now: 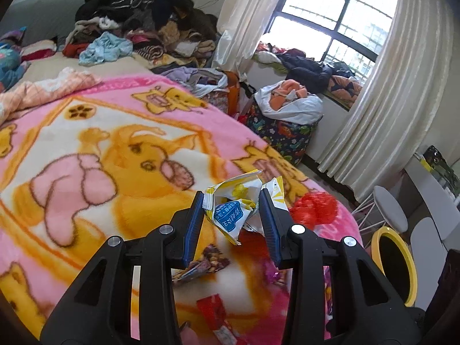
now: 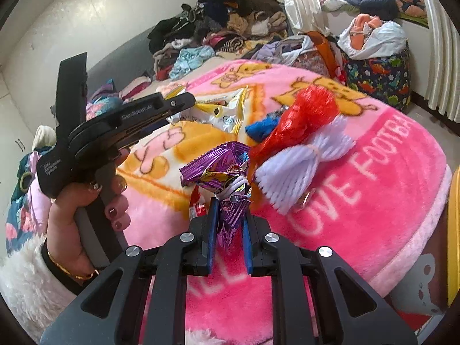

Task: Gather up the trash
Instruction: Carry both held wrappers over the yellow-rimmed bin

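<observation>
A bed is covered by a pink cartoon blanket [image 1: 95, 149]; a clothes pile [image 1: 138, 23] is seen at its far end, a curtained window [image 1: 330, 20] to the right, and a yellow-rimmed bin [image 1: 398, 261] on the floor beside the bed. The left claw [image 1: 234, 201] is clamped on a yellow-and-white wrapper [image 1: 238, 201], raised above the blanket. The right claw [image 2: 229, 215] is closed on a purple foil wrapper [image 2: 224, 169]. Red and white netting [image 2: 299, 141] is noted on the blanket just beyond it.
</observation>
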`<action>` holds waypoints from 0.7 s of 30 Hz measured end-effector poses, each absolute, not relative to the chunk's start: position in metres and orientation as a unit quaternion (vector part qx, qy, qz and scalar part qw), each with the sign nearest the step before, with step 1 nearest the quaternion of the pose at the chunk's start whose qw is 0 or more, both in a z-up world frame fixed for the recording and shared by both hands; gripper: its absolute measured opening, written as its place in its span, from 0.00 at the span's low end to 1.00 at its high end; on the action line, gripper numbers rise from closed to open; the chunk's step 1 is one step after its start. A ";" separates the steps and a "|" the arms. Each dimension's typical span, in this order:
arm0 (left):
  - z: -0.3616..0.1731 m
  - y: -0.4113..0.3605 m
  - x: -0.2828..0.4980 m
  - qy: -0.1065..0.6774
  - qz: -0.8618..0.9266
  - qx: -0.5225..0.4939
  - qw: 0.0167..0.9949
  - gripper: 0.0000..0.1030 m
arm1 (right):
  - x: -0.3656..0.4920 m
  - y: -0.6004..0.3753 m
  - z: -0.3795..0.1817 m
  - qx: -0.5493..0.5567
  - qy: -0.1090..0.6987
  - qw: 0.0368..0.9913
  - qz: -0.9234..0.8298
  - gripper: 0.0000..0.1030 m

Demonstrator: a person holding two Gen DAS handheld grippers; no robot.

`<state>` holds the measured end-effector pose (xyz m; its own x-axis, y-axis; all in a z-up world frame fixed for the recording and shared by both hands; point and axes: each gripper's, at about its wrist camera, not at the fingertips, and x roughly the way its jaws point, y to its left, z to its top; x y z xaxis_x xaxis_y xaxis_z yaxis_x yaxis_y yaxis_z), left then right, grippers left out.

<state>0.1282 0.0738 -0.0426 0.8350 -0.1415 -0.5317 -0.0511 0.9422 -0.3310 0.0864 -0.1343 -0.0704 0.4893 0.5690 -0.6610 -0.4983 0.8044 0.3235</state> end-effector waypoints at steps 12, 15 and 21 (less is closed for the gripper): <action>-0.023 0.040 0.124 0.271 -0.042 -0.137 0.952 0.30 | 0.090 -0.166 -0.052 0.066 0.373 0.879 0.292 0.14; -0.020 0.032 0.123 0.269 -0.046 -0.129 0.953 0.30 | 0.089 -0.174 -0.048 0.072 0.368 0.882 0.287 0.14; -0.015 0.020 0.122 0.266 -0.052 -0.122 0.955 0.30 | 0.089 -0.187 -0.042 0.076 0.361 0.887 0.278 0.14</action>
<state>0.1220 0.0200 -0.0153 0.8531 -0.1633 -0.4955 0.0335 0.9650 -0.2603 0.0887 -0.1871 -0.0415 0.5846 0.5485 -0.5978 -0.4392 0.8335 0.3352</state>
